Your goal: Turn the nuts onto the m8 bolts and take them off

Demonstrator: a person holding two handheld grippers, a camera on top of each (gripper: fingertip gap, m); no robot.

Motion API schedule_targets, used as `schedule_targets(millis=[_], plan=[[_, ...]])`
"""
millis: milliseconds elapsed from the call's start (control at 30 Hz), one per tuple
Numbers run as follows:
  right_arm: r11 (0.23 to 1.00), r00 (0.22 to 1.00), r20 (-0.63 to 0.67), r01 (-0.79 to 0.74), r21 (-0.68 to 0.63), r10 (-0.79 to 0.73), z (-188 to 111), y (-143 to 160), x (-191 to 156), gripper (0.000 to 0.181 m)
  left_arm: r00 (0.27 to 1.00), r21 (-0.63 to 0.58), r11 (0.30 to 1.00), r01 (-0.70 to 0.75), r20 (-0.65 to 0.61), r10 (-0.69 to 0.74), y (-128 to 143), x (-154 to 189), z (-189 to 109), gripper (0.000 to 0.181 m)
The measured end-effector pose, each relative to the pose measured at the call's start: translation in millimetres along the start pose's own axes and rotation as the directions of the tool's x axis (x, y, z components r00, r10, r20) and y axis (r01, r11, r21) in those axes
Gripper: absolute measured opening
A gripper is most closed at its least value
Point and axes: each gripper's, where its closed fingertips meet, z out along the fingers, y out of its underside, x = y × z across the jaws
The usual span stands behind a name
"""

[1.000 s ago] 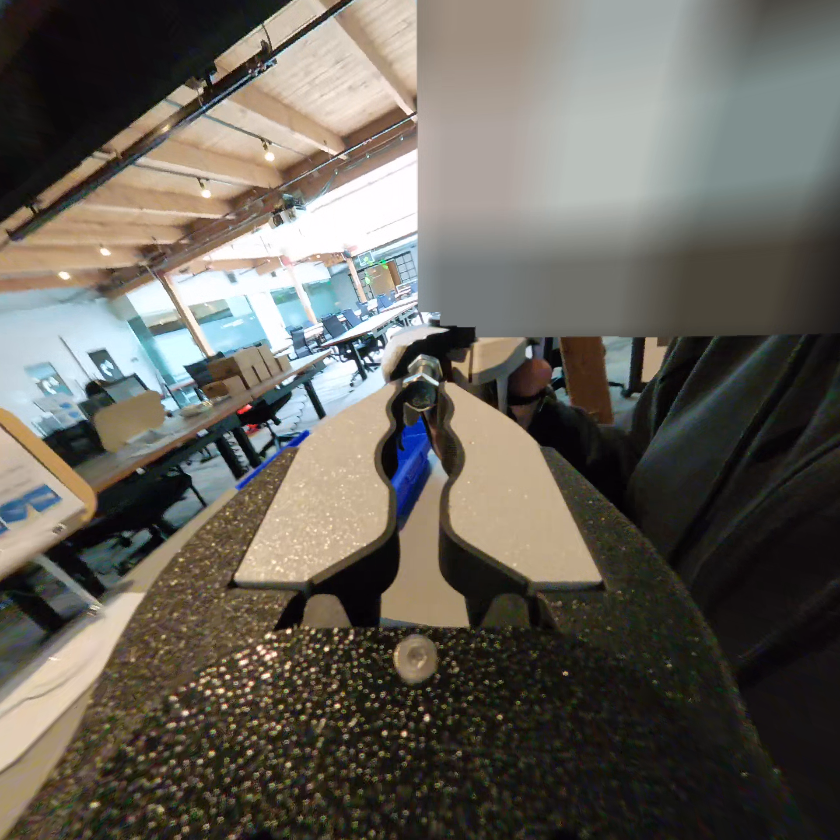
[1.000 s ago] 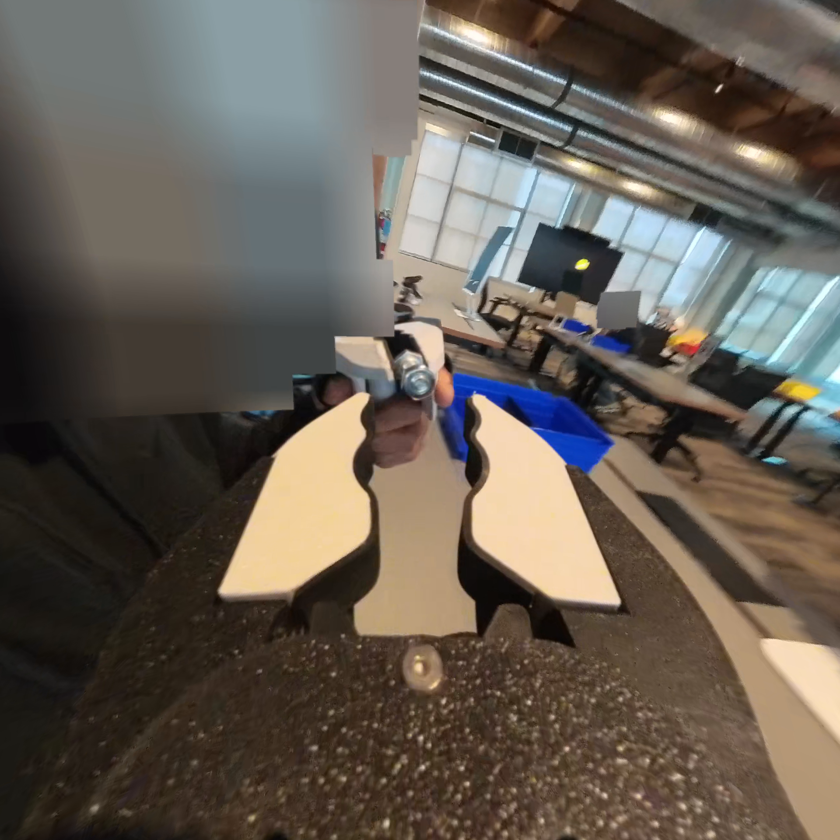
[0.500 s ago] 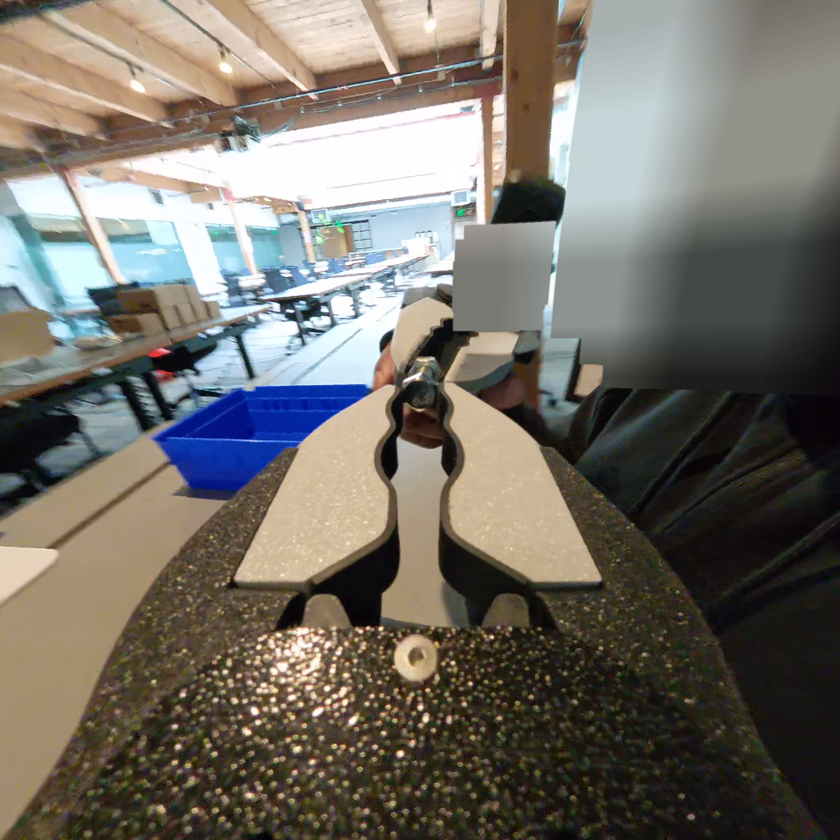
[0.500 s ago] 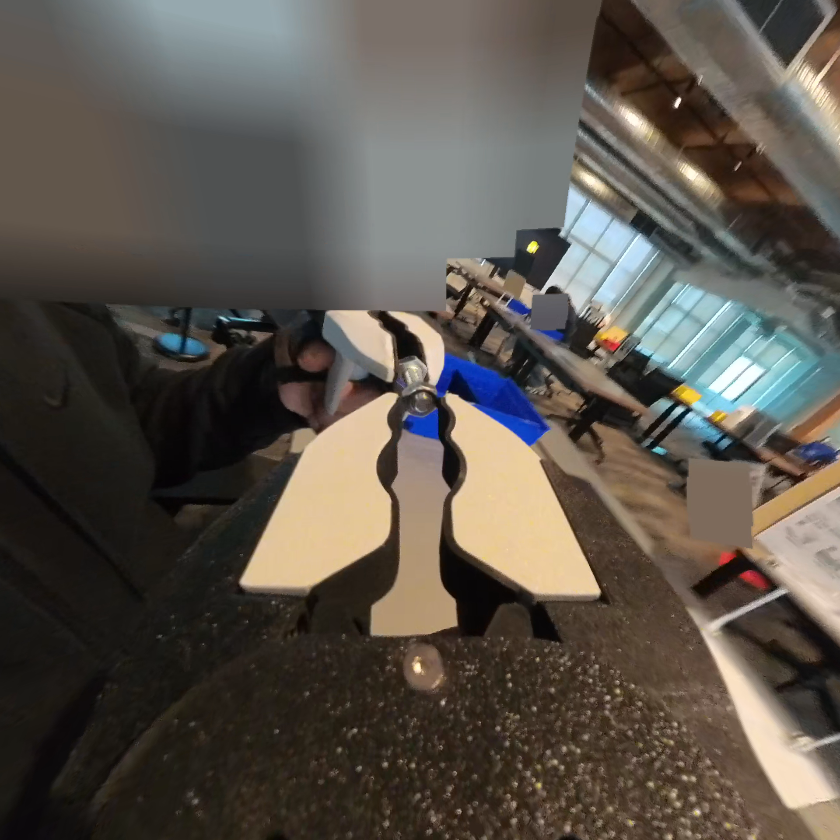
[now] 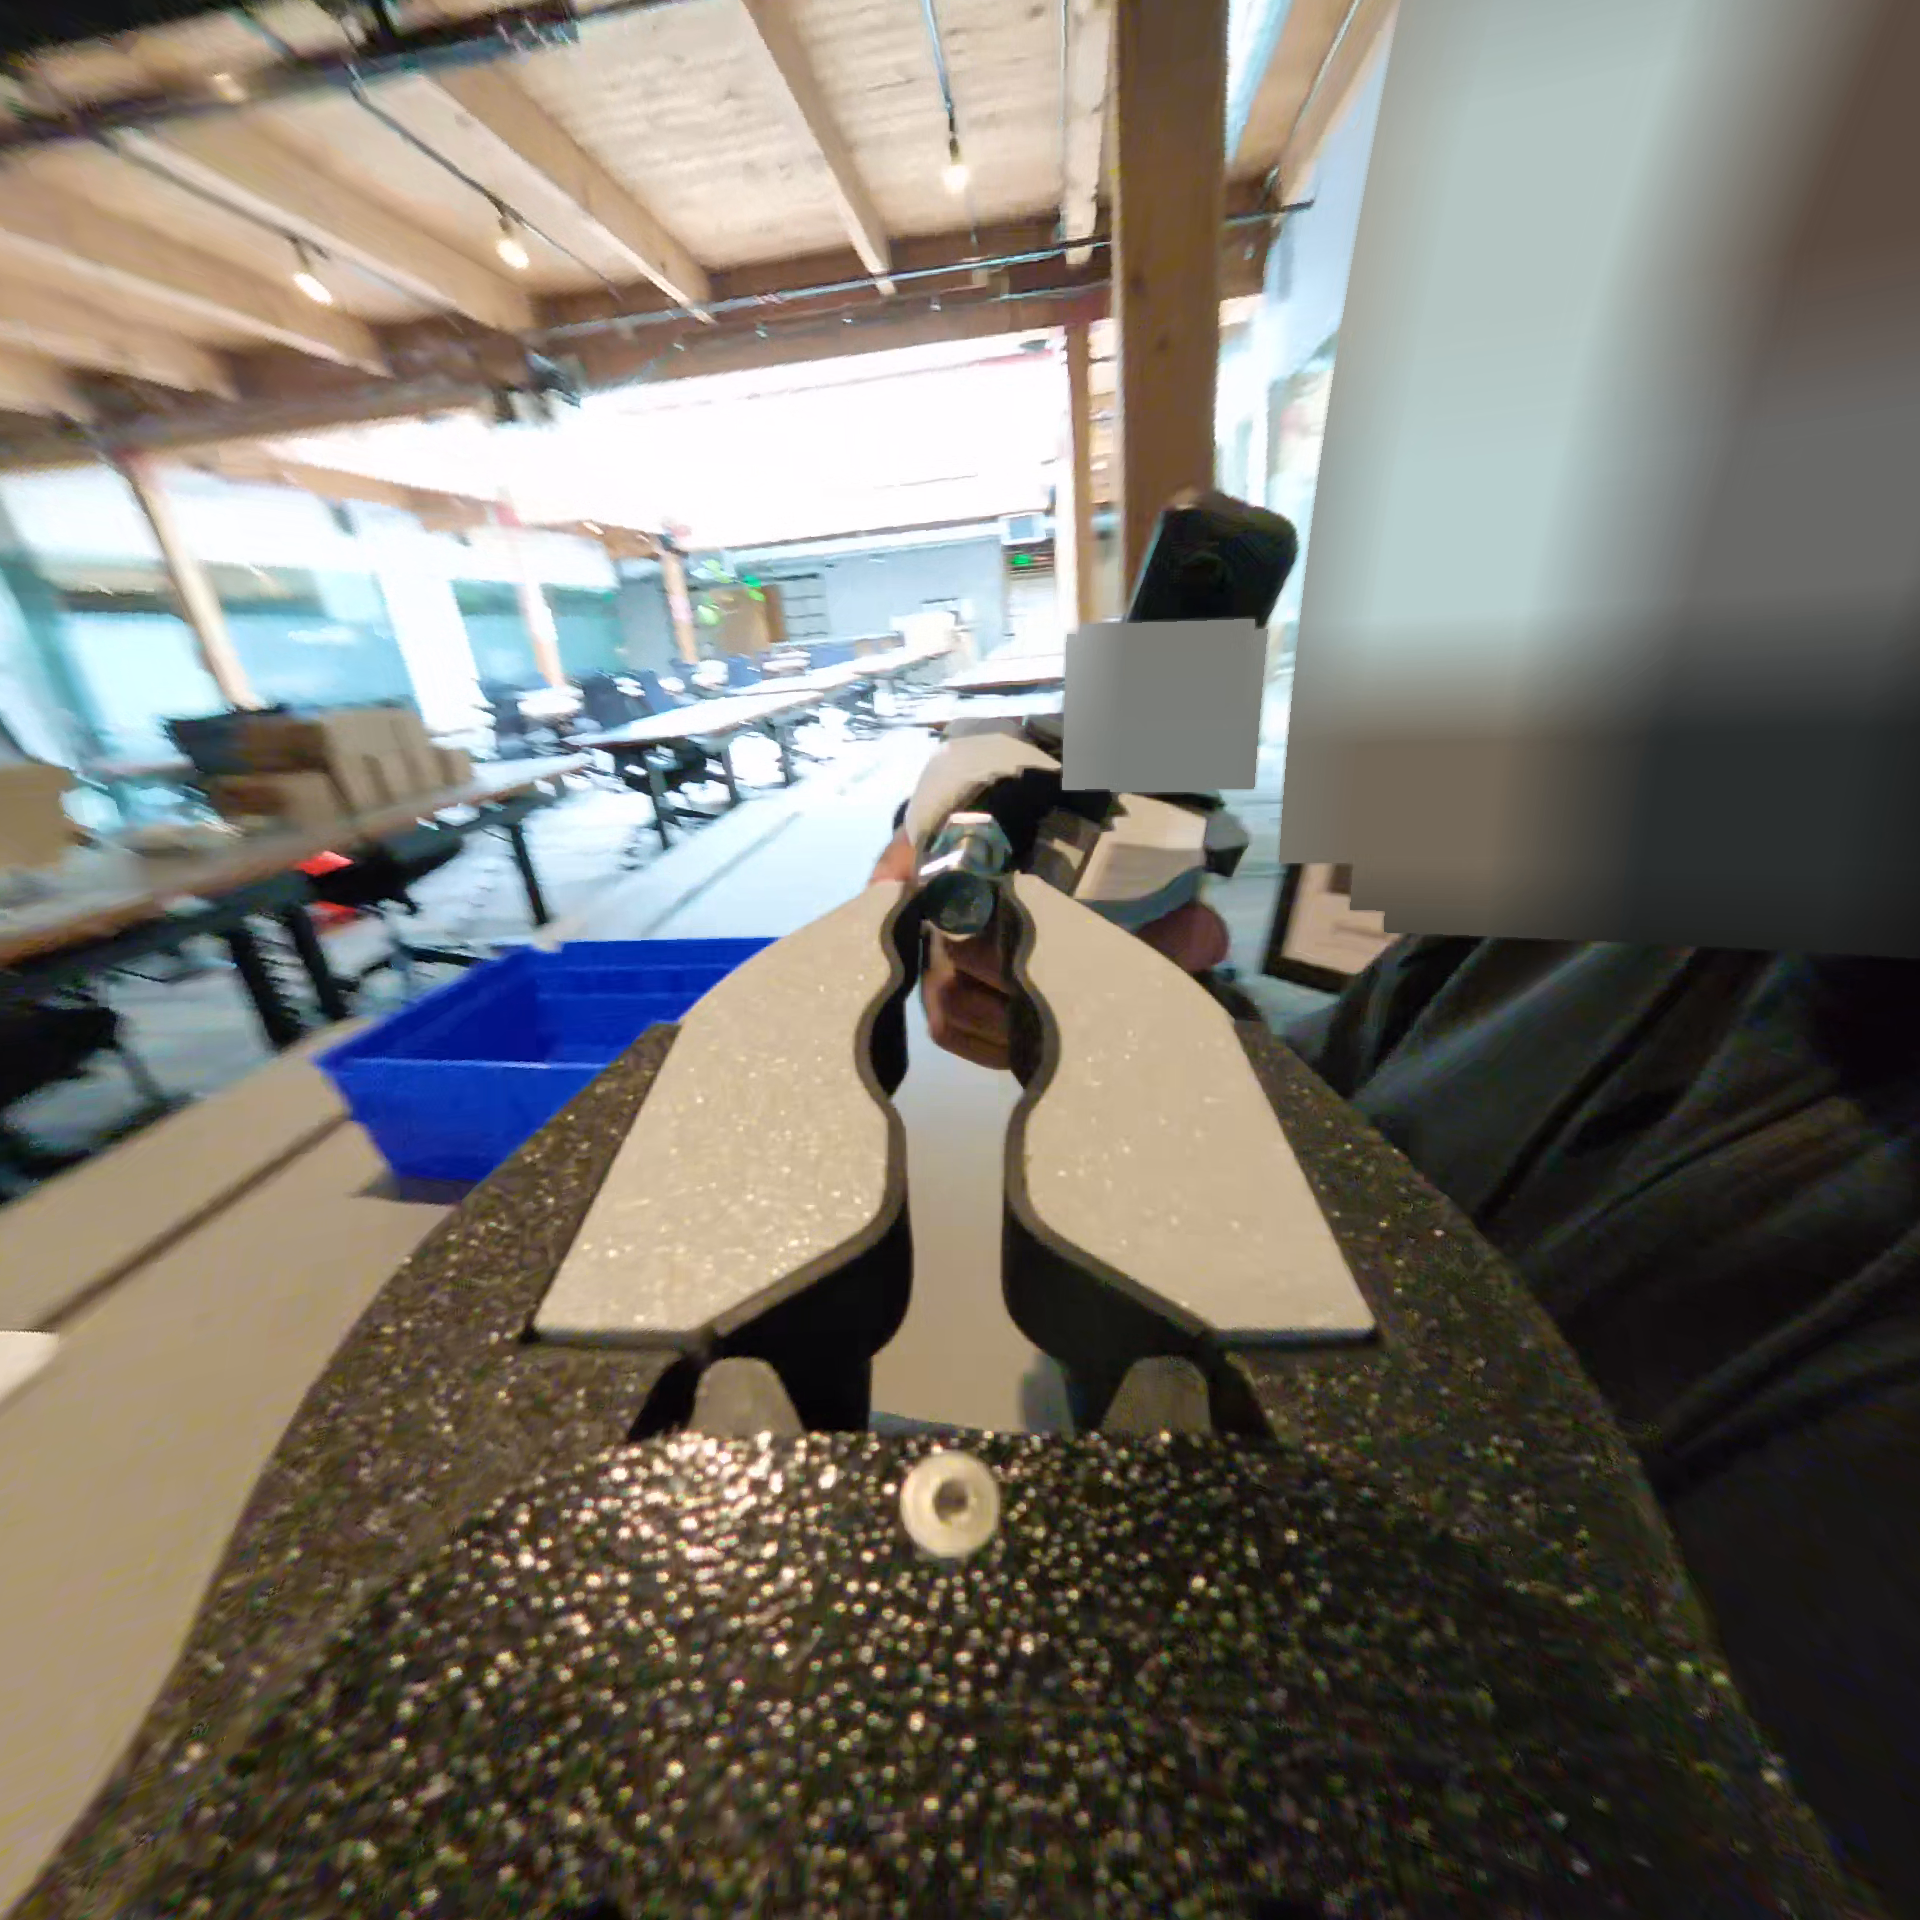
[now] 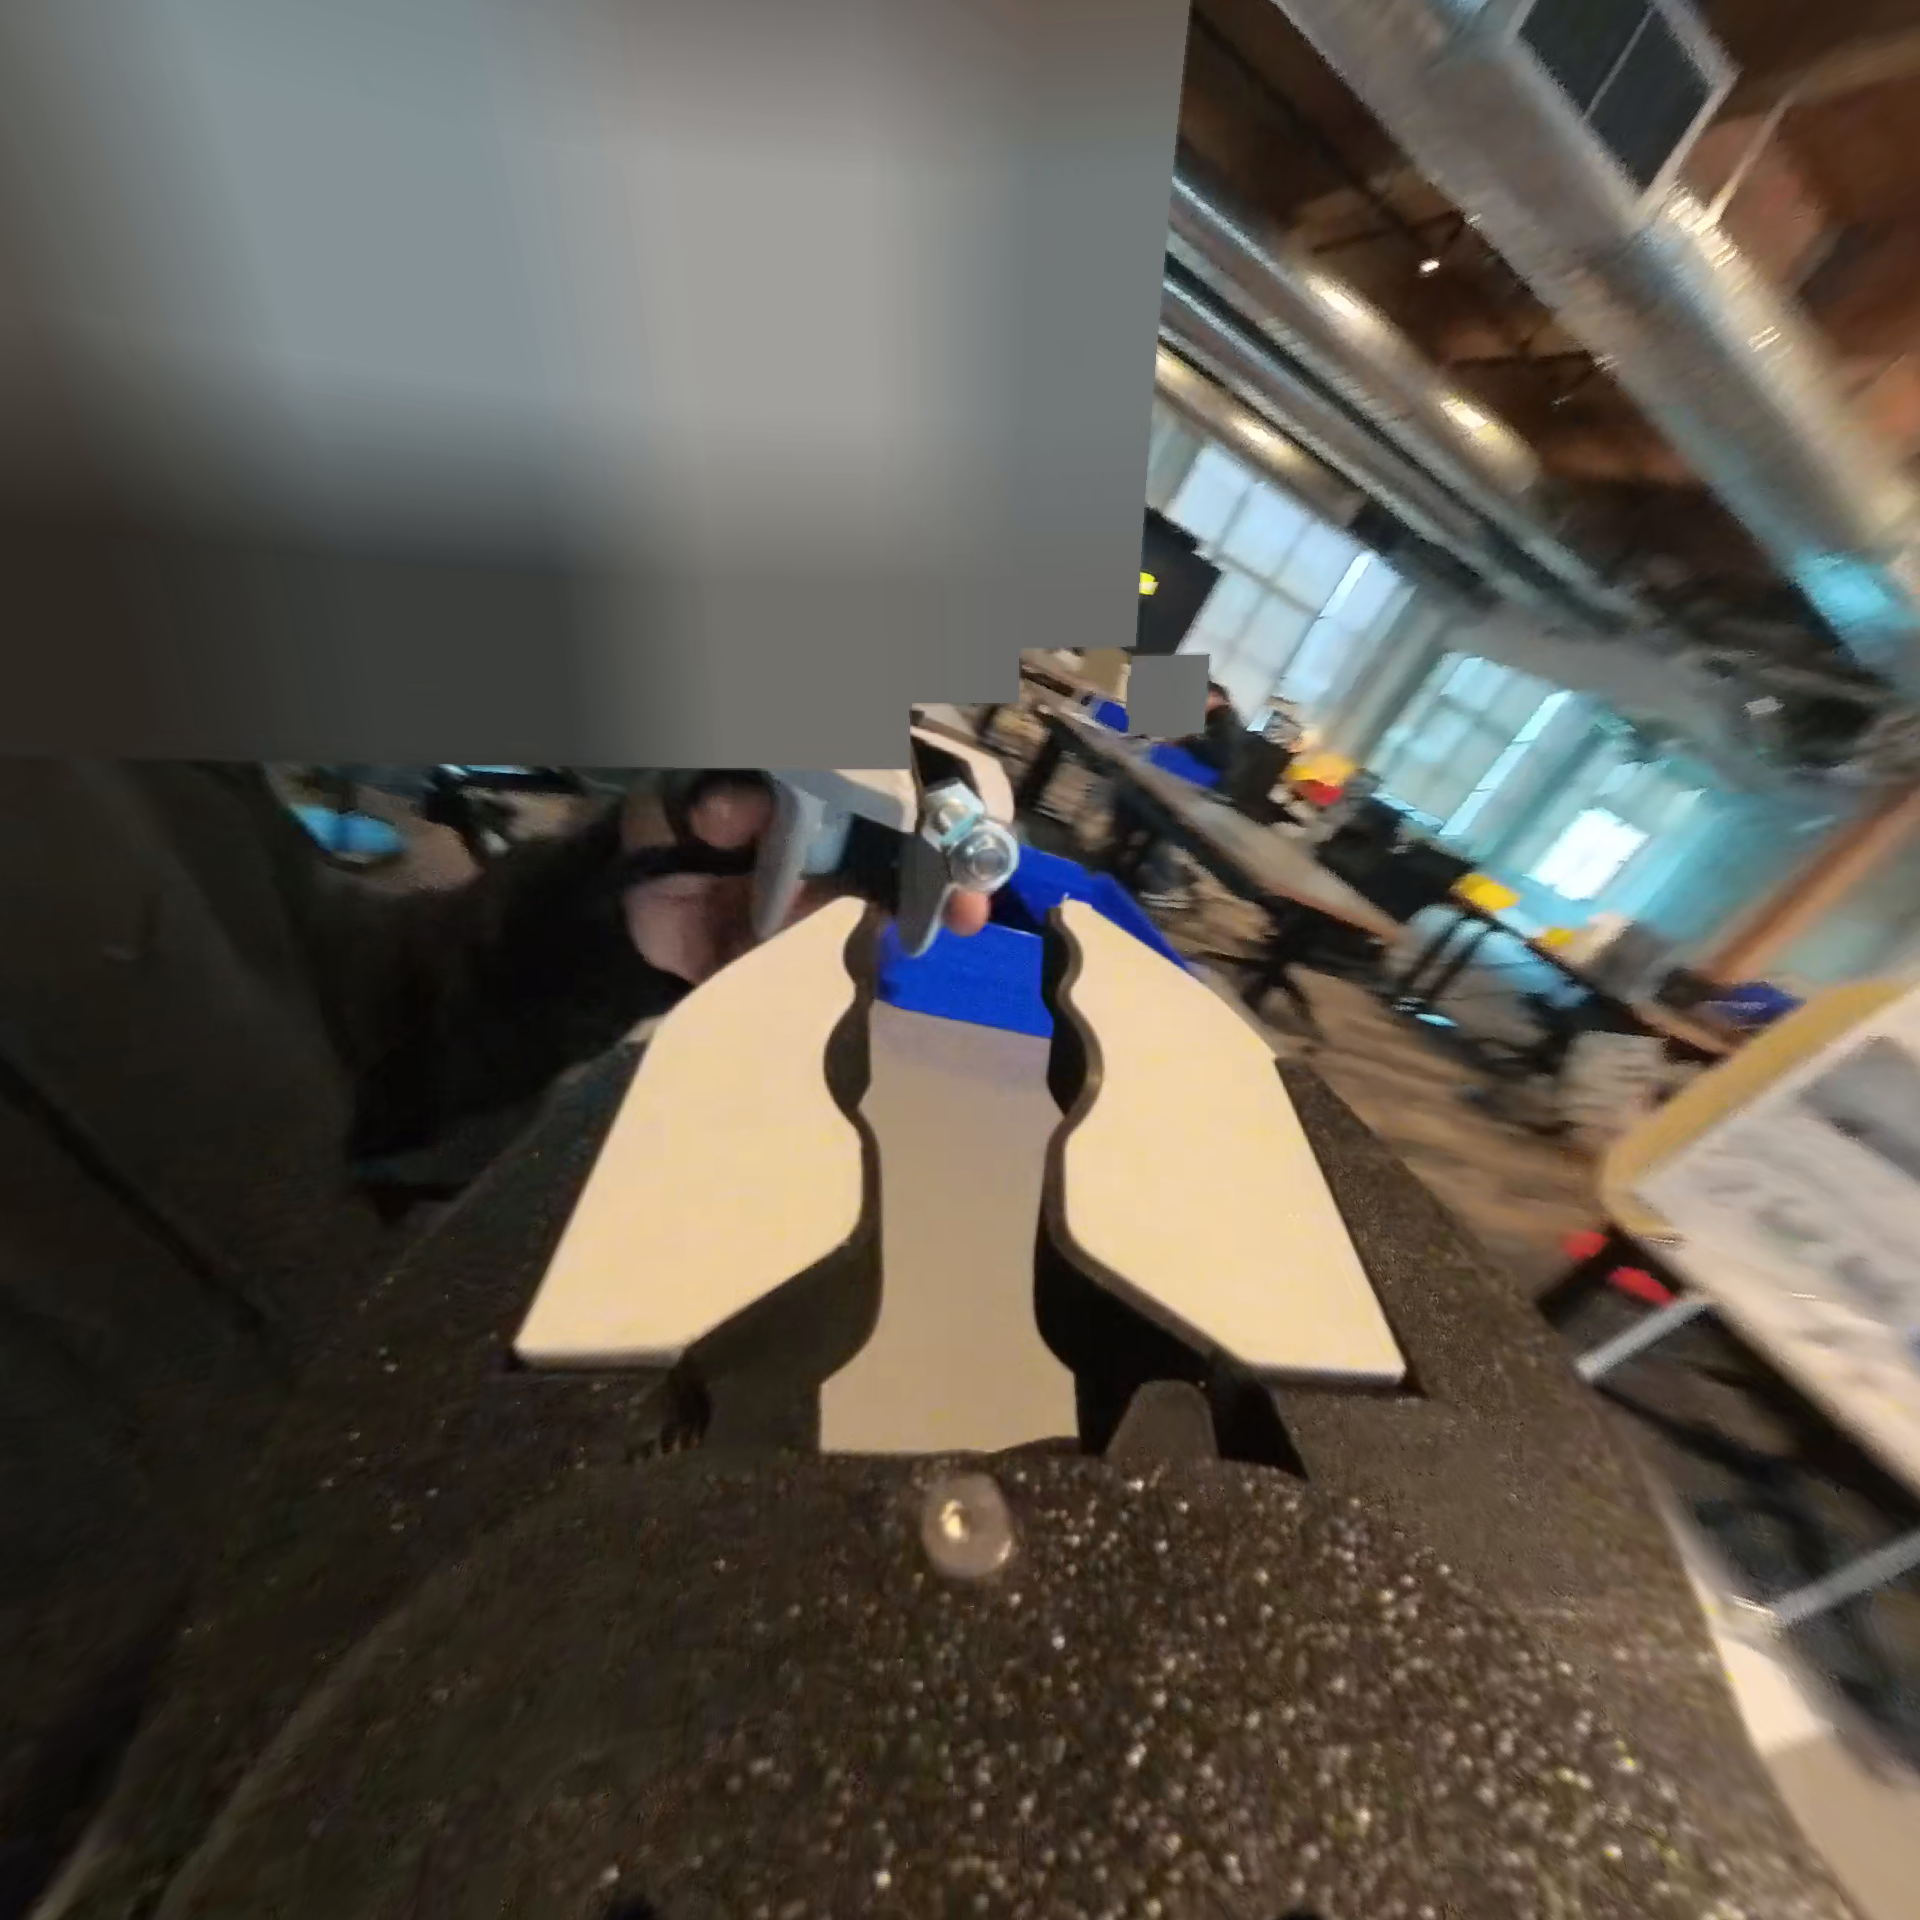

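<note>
1. Left wrist view: the left gripper is clenched on the bolt. Its two tips pinch the hex end, up and to the right of the blue bin and well above the bin's rim.
2. The threaded shank points away from the camera and carries the nut, which sits just past the tips. The right gripper is beyond it, further right of the bin. From here I cannot tell whether its fingers touch the nut.
3. Right wrist view: the right gripper is released. Its jaws stand well apart, with the blue bin visible through the gap.
4. The bolt and nut hang just above the bin and just past the right fingertips, without touching them. They are pinched by the left gripper, which comes in from the bin's left side.
5. Handling, as a judgement: the parts are small, rigid plated steel, light but slick, and they will not deform under a hard squeeze.
6. The nut is best taken across two opposite flats, so the pads bear on faces and not on corners. The bolt should be held by its head only, keeping the threads clear. A loose or off-axis grip could let the nut slip or cross-thread.
</note>
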Motion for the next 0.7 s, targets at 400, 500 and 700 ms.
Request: schedule_targets(millis=[400, 500, 700], plan=[[0.990, 0.989, -0.118, 0.076, -0.116, -0.090, -3, 9, -2, 0.015, 0.970, -0.083, 0.990, 0.111, -0.206, -0.126, 21, 5, 15, 0.014], [0.987, 0.990, -0.083, -0.120, -0.111, 0.111, -5, 12, -2, 0.015, 0.978, -0.074, 0.984, -0.159, -0.148, 0.147, 24, 4, 17, 0.014], [0.901, 0.898, 0.080, -0.435, 0.000, 0.433, -5, 6, -2, 0.016, 0.937, -0.033, 0.938, -0.346, -0.072, 0.343, 18, 6, 18, 0.014]])
